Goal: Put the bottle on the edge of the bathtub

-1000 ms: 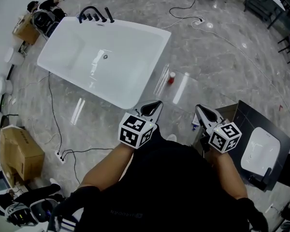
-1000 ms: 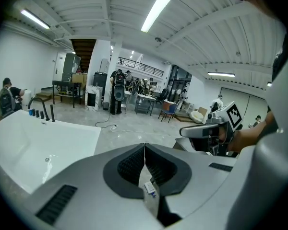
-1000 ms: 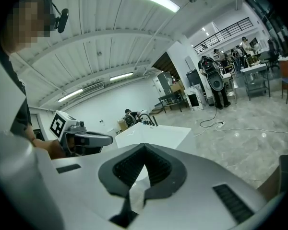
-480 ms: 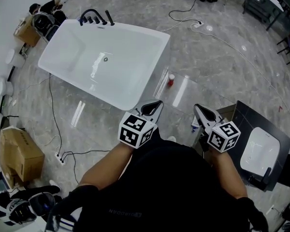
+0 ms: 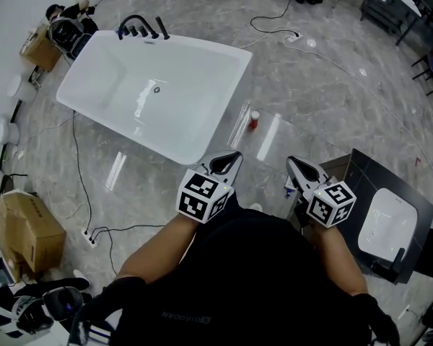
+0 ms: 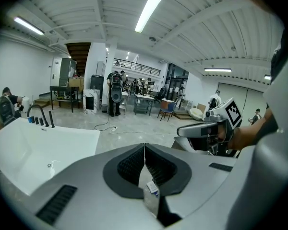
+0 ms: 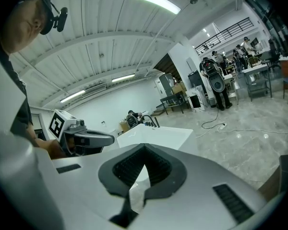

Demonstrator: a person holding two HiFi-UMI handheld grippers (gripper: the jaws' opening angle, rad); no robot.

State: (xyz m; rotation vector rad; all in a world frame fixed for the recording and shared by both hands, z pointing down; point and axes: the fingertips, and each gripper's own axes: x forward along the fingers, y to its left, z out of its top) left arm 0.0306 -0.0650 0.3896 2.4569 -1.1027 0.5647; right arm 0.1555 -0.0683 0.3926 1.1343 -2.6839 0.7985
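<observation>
A small white bottle with a red cap (image 5: pixel 253 120) stands on the marble floor just right of the white bathtub (image 5: pixel 224 96). Both grippers are held side by side in front of the person, short of the bottle. My left gripper (image 5: pixel 234 155) points toward the tub's near corner, its jaws shut and empty. My right gripper (image 5: pixel 291 162) is to its right, also shut with nothing in it. In the left gripper view the closed tips (image 6: pixel 144 145) face the tub (image 6: pixel 24 150), with the right gripper (image 6: pixel 201 130) alongside. The right gripper view shows its own closed tips (image 7: pixel 144 147).
A black faucet (image 5: pixel 141 26) sits at the tub's far end. Cables (image 5: pixel 79 193) and a power strip (image 5: pixel 92 236) lie on the floor left of me. There is a cardboard box (image 5: pixel 25 225) at the left and a black stand holding a white basin (image 5: pixel 386 225) at the right.
The view has shifted only slightly. Both grippers stay shut and in nearly the same place, and the bottle has not moved.
</observation>
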